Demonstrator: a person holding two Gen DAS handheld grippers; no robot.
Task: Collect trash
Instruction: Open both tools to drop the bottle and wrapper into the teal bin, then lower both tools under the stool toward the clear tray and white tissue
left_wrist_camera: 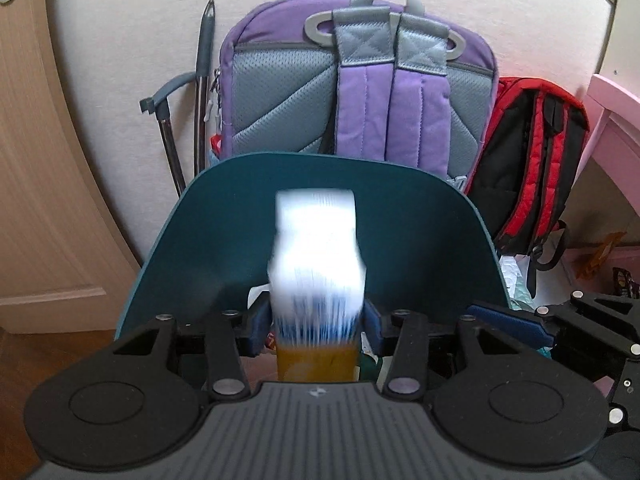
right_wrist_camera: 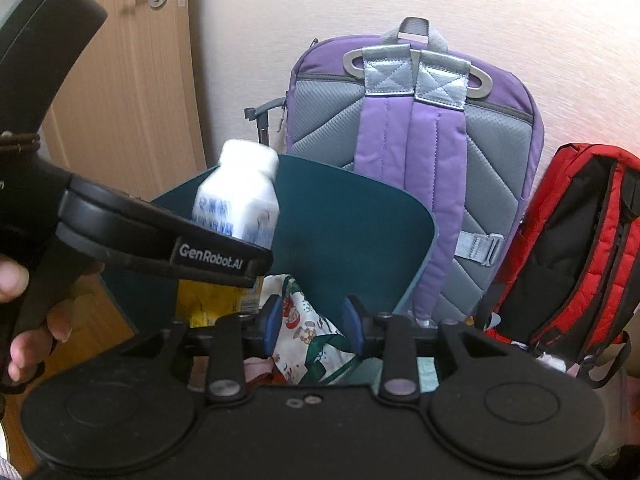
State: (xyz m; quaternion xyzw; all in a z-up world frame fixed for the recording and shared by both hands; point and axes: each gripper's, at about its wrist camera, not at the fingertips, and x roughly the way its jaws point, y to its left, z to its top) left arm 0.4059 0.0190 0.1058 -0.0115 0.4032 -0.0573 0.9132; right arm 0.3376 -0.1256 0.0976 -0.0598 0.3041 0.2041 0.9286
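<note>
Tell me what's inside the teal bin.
The right wrist view shows yellow packaging and a printed wrapper in the teal bin, with a white bottle above them. The claws cover whatever lies deeper.

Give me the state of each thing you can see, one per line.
Teal bin: lid raised, trash inside.
White bottle: motion-blurred between the left gripper fingers, over the bin.
Printed wrapper: between the right gripper fingers; contact unclear.
Purple backpack: upright against the wall.
Door: shut.
</note>
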